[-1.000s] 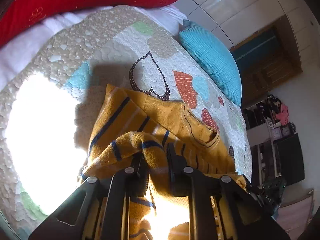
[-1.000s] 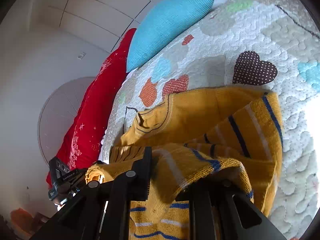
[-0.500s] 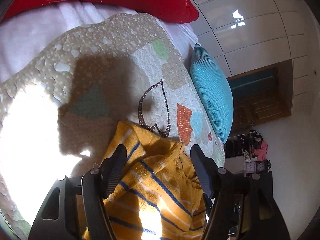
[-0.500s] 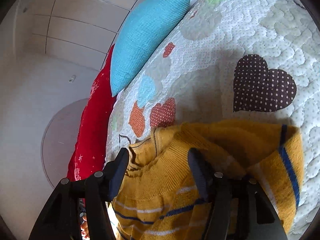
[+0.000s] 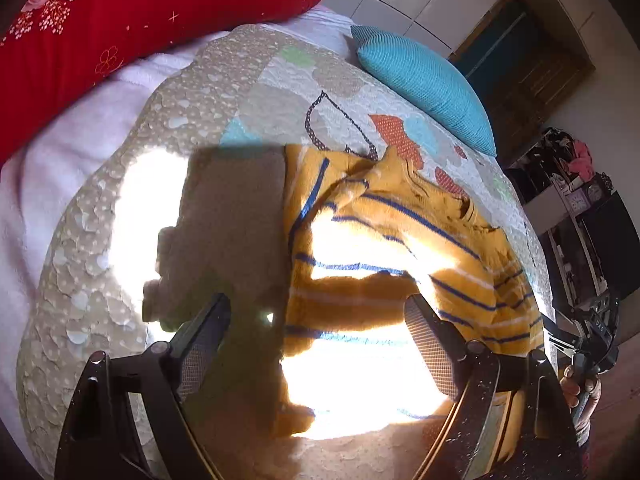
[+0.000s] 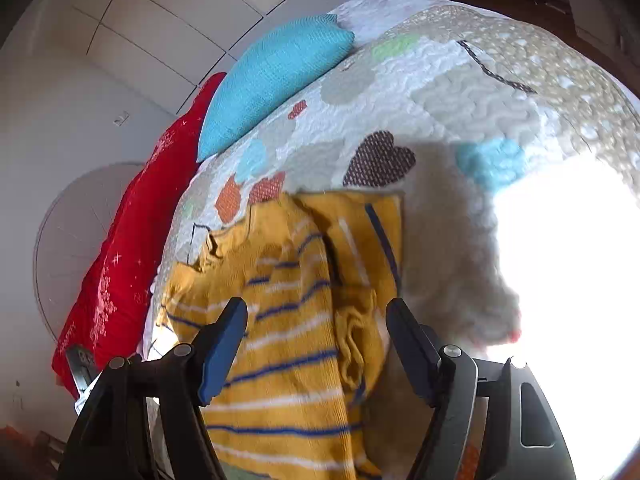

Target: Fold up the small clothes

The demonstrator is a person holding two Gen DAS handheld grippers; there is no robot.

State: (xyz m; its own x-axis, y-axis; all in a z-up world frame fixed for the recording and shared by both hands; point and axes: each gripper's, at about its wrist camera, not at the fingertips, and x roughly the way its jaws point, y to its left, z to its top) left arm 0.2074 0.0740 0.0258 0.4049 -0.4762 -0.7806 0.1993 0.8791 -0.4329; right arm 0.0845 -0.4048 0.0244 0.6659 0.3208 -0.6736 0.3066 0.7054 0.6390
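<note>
A mustard-yellow knit sweater with blue and white stripes (image 5: 384,264) lies folded on the quilted bedspread (image 5: 192,128). My left gripper (image 5: 318,316) is open and empty, above the sweater's near left edge. In the right wrist view the same sweater (image 6: 288,320) lies below my right gripper (image 6: 316,320), which is open and empty, its fingers spread over the folded sleeve. The right gripper's body shows at the left wrist view's right edge (image 5: 592,344).
A turquoise pillow (image 5: 424,80) and a red pillow (image 5: 120,12) lie at the head of the bed; both show in the right wrist view, turquoise (image 6: 272,80) and red (image 6: 132,248). Strong sunlight washes out patches of the quilt (image 6: 568,280). Shelves (image 5: 576,200) stand beside the bed.
Both grippers were shut on the sweater a second ago. They have opened, let it drop folded onto the quilt, and drawn back from it.
</note>
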